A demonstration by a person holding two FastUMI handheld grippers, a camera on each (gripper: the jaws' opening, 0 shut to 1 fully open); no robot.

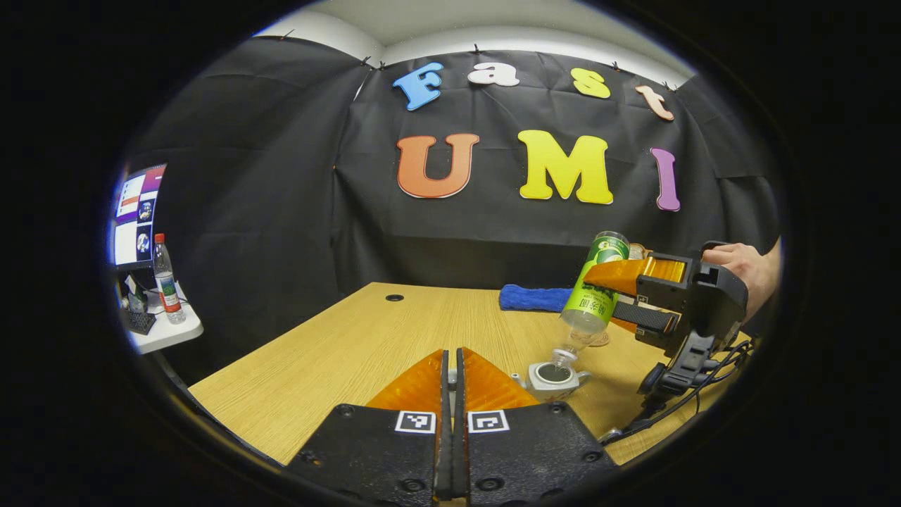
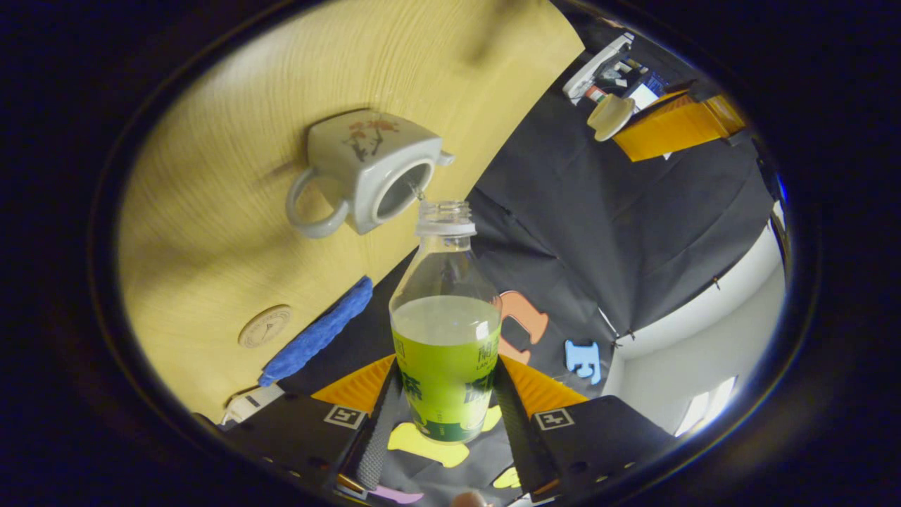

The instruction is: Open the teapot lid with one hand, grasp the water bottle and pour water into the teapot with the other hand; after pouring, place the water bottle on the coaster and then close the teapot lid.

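Observation:
The white square teapot point(image 1: 552, 377) point(image 2: 366, 179) stands on the wooden table point(image 1: 366, 338), its top opening uncovered. My right gripper point(image 1: 604, 292) point(image 2: 447, 373) is shut on the green-labelled water bottle point(image 1: 598, 282) point(image 2: 445, 331), tilted neck-down over the pot. A thin stream runs from the bottle's mouth into the opening. My left gripper point(image 1: 451, 353) point(image 2: 637, 120) is held to the pot's left, its fingers together. In the right gripper view the cream teapot lid point(image 2: 609, 115) is pinched at its tips. A round wooden coaster point(image 2: 265, 326) lies beside the pot.
A folded blue cloth point(image 1: 535, 298) point(image 2: 317, 331) lies at the table's far edge, near the coaster. A hand point(image 1: 746, 271) holds the right gripper, with cables trailing below it. A side table point(image 1: 165, 334) at the left carries a monitor and another bottle point(image 1: 166, 282).

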